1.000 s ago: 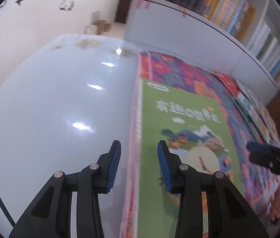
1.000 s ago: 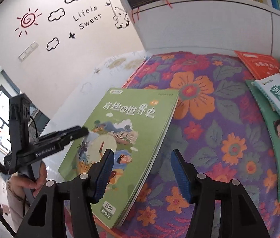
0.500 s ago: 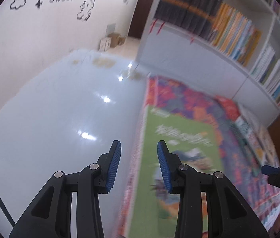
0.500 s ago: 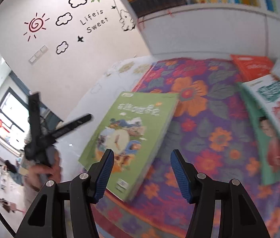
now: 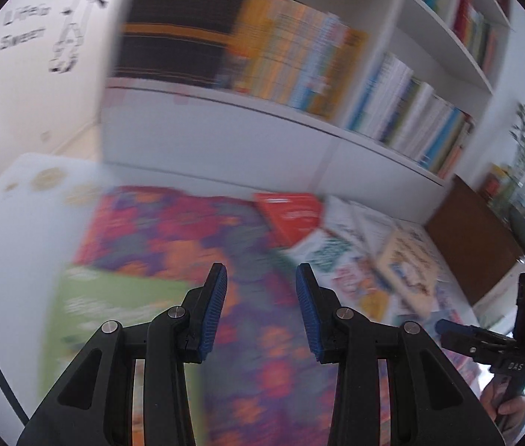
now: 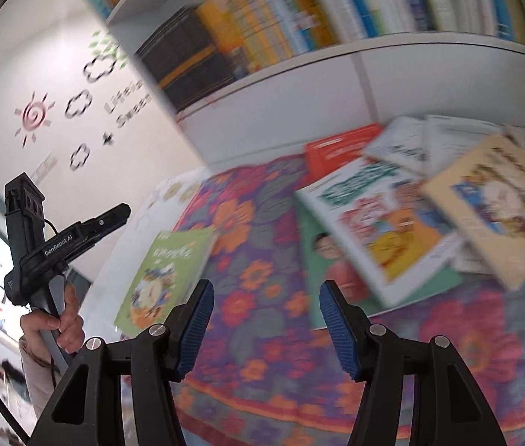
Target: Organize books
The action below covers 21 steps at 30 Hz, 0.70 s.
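Observation:
A green picture book (image 5: pixel 113 308) (image 6: pixel 166 271) lies flat at the left edge of the floral cloth (image 6: pixel 255 230), clear of both grippers. A loose pile of books covers the cloth's right side: a red one (image 6: pixel 340 148) (image 5: pixel 292 212) at the back, a white and teal one (image 6: pixel 370 219) and a cream one (image 6: pixel 496 204) in front. My left gripper (image 5: pixel 260 308) (image 6: pixel 121 212) hangs open above the cloth, right of the green book, nothing between its pads. My right gripper (image 6: pixel 262 323) (image 5: pixel 444 325) is open over the cloth's near edge, pointing between the green book and the pile.
A white bookshelf (image 5: pixel 299 119) full of upright books runs along the far side of the table. A white table surface (image 5: pixel 9 223) shows left of the cloth. A brown cabinet (image 5: pixel 478 238) with a plant stands at the far right. A hand (image 6: pixel 54 327) grips the left handle.
Both views have lifted and swung right, away from the green book toward the pile and the shelf. The green book stays on the cloth. Neither gripper's gap has changed.

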Available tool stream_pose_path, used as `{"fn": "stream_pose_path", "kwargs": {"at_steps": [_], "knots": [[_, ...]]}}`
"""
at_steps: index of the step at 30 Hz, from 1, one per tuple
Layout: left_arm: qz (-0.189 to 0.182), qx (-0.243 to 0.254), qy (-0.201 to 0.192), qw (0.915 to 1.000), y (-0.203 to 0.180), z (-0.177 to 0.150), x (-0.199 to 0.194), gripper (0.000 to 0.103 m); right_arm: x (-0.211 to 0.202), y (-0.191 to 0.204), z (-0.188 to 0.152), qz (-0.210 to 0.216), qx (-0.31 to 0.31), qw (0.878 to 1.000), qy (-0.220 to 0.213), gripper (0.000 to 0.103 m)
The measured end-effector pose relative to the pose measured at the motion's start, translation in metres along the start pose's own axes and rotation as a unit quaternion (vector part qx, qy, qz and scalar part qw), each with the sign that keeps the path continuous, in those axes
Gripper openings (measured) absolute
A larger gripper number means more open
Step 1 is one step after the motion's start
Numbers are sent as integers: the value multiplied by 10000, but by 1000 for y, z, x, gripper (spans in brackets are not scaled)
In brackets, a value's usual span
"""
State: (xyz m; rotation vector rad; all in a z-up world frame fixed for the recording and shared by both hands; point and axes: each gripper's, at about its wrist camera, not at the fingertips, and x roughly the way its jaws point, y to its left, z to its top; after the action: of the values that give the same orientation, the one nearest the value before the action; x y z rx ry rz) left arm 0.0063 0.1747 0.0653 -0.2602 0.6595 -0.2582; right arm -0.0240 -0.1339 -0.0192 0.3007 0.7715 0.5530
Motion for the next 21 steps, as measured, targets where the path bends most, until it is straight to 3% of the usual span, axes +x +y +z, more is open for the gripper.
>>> {"fn": "stream_pose_path", "kwargs": {"at_steps": [7,10,12,15,17,21], "knots": [[-625,401,390,9965,-95,16,76,36,-37,-96,19,-225,791,9961,-309,57],[-921,756,791,9897,-133,13,123,37,-48,-148,14,-398,1687,9832,-563,63],[-1018,723,1083,9862,-151,4,158,37,-49,-182,7,-392,2199,9726,-639,64],[-1176,704,1412,9804,-174,-10,204,36,-44,-211,4,-407,2387,9685,-587,64],[-1089,859,1437,9799,-189,-18,224,36,-41,-220,3,-292,2309,9702,-669,64],[-1282,868,1530,9760,-206,-30,250,36,-33,-229,-2,-582,2196,9711,-738,64]]}}
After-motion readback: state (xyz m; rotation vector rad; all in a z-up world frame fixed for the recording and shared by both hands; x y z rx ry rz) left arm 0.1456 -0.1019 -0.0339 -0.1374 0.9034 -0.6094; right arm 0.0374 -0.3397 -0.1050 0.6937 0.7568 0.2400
